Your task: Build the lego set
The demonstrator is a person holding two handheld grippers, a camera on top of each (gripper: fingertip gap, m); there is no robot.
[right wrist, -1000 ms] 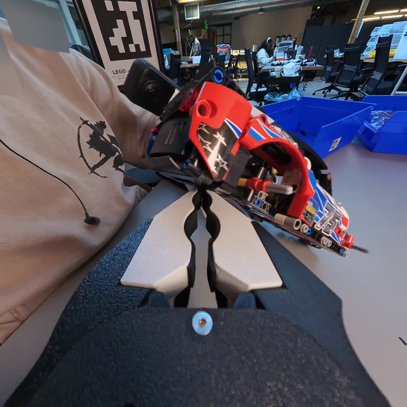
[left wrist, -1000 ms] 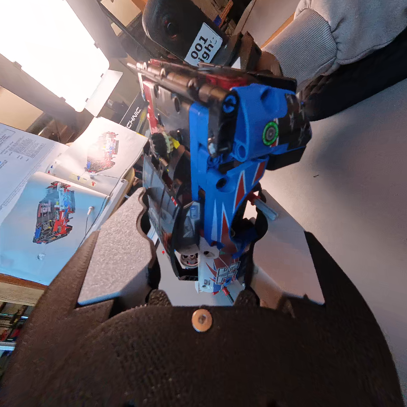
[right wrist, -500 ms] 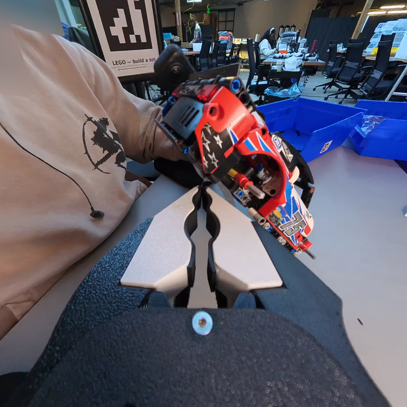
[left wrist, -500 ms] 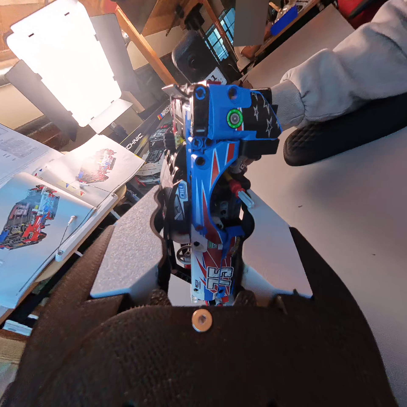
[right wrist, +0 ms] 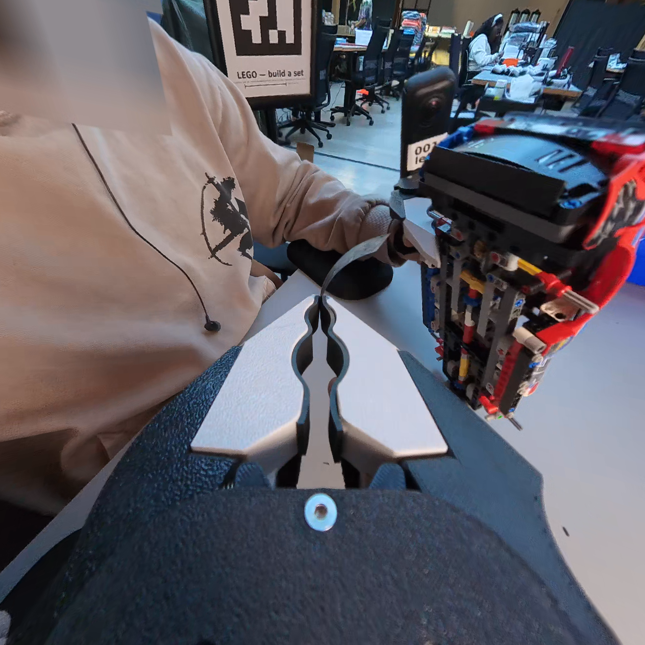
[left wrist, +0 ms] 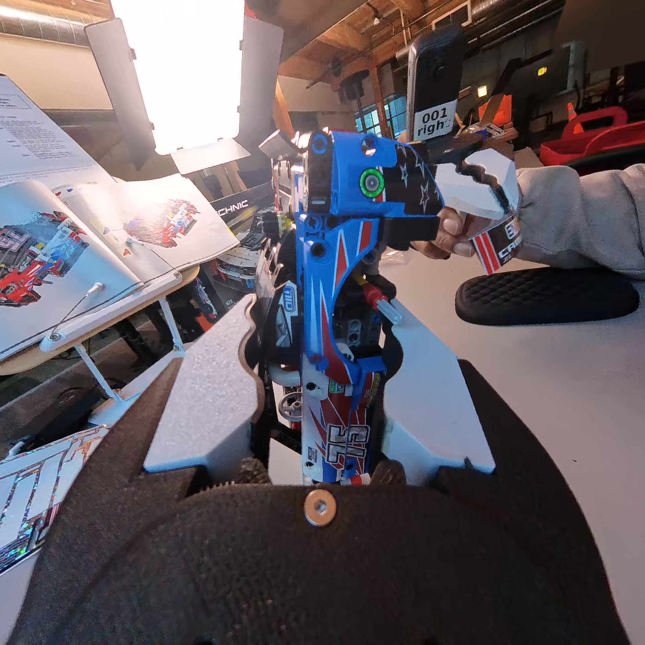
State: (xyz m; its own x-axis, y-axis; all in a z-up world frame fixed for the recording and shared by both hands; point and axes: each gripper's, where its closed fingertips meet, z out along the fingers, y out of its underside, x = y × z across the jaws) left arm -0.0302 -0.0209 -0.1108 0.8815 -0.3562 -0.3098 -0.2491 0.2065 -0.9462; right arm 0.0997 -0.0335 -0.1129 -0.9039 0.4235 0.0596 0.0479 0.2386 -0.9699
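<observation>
I've got the lego car (left wrist: 335, 279) clamped between my left gripper (left wrist: 319, 314)'s two white fingers (left wrist: 209, 384), jaws spread wide to take its body, nose end down by the gripper's base and tail pointing away from me. Blue side panel faces my left camera, the black starred panel at the far top. A clear axle stub (left wrist: 389, 311) pokes out against the right-hand finger.

Over on the right gripper (right wrist: 319, 307), jaws nearly closed, tips pinching a thin curled sticker strip (right wrist: 352, 254) that arcs up and away from the tips. From the left camera I see that same gripper (left wrist: 478, 188) just beyond the car's tail, to the right, with the red-white-and-black strip (left wrist: 495, 244) hanging below it and a hand (left wrist: 443, 234) just behind the car.

From the right camera the car (right wrist: 516, 265) sits ahead and to the right of my tips, underside toward me, apart from the strip. Black wrist rest (right wrist: 342, 268) lies on the grey table (right wrist: 576, 453) straight ahead. Instruction booklet (left wrist: 87, 244) stands propped off to the left gripper's left.
</observation>
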